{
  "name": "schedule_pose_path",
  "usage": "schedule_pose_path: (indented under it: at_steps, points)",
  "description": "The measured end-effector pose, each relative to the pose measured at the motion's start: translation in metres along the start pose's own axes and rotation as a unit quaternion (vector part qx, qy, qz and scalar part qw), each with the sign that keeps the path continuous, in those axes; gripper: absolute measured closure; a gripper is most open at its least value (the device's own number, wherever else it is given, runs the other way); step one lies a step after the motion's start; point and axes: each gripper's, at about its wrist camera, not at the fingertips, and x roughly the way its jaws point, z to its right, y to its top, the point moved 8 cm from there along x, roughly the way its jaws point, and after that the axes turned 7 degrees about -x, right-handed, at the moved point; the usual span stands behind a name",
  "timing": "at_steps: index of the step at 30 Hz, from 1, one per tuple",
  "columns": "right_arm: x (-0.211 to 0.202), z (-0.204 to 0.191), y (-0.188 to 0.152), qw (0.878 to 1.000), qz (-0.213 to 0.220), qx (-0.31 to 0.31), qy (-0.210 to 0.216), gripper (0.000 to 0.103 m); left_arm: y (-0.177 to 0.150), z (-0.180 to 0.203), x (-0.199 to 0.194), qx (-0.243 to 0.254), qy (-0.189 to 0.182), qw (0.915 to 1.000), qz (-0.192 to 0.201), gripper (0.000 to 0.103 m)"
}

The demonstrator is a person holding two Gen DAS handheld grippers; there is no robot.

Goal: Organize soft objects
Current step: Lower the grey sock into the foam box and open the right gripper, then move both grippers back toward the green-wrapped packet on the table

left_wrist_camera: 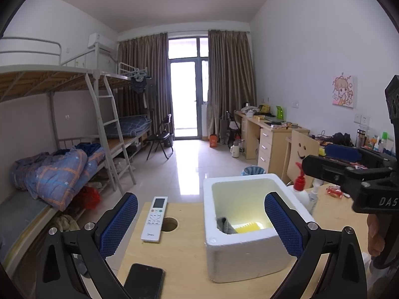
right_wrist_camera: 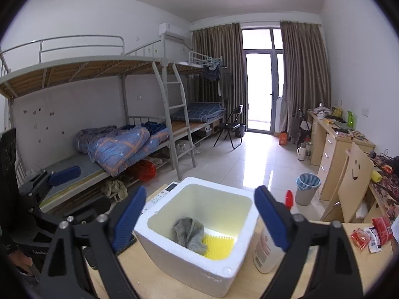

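A white foam box [left_wrist_camera: 239,256] [right_wrist_camera: 189,266] stands on the wooden table [left_wrist_camera: 184,261]. Inside it lie a crumpled grey cloth [right_wrist_camera: 189,234] [left_wrist_camera: 225,225] and a yellow spiky pad [right_wrist_camera: 219,246] [left_wrist_camera: 249,227], the cloth partly over the pad. My right gripper [right_wrist_camera: 200,189] hangs open just above the box, its blue pads wide apart and holding nothing. My left gripper [left_wrist_camera: 200,199] is open too, at the box's near left side, empty. Each gripper also shows in the other view: the right one [left_wrist_camera: 349,164] at the far right, the left one [right_wrist_camera: 62,172] at the far left.
A white remote [left_wrist_camera: 154,219] lies left of the box beside a round hole [left_wrist_camera: 169,224] in the table. A black phone [left_wrist_camera: 144,281] sits at the near edge. A pump bottle [right_wrist_camera: 268,249] stands right of the box, with red packets [right_wrist_camera: 361,239] beyond. Bunk beds line the left wall.
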Motion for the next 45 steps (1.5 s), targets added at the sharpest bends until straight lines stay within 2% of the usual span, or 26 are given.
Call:
schedule_pose_path:
  at_steps: [7,17,28,45]
  points:
    - [-0.029,-0.008,0.001,1.000,0.010,-0.013,-0.007,0.001,0.004,0.014,-0.024,0.007,-0.004,0.9999,0.008,0.001]
    - [-0.079,-0.016,0.001,0.999,0.033,-0.019,-0.012,0.001,0.008,0.041,-0.067,0.024,-0.024,0.9990,0.028,0.001]
    - [-0.133,-0.024,-0.016,0.997,0.057,-0.030,-0.051,0.001,0.003,0.055,-0.115,0.020,-0.035,0.9982,0.045,0.001]
    - [-0.167,-0.029,-0.061,0.996,0.060,-0.034,-0.056,0.001,-0.048,0.073,-0.147,0.014,-0.052,0.9967,0.060,0.001]
